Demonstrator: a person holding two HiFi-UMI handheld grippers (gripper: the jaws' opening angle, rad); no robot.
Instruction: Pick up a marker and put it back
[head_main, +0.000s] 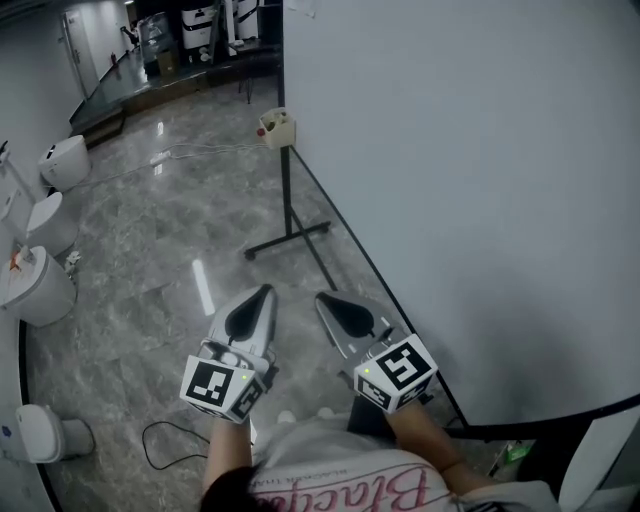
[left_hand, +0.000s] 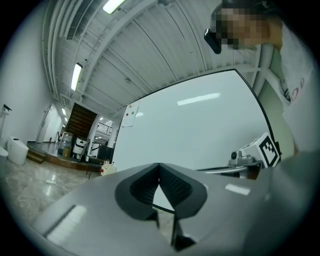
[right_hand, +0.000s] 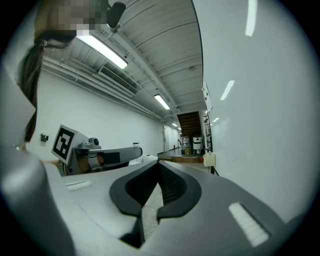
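No marker shows clearly in any view. My left gripper (head_main: 264, 290) and right gripper (head_main: 322, 296) are held side by side at waist height over the marble floor, pointing away from me, just left of a large whiteboard (head_main: 480, 180). Both are shut, tips touching, with nothing between them. In the left gripper view the jaws of the left gripper (left_hand: 159, 166) meet in front of the whiteboard (left_hand: 200, 125). The right gripper view has the right gripper (right_hand: 159, 165) closed, with the whiteboard (right_hand: 260, 100) along its right.
The whiteboard's black stand (head_main: 290, 215) spreads its feet on the floor ahead. A small beige box (head_main: 275, 126) hangs at the board's far end. White rounded machines (head_main: 40, 290) line the left wall. A black cable (head_main: 165, 440) lies by my feet.
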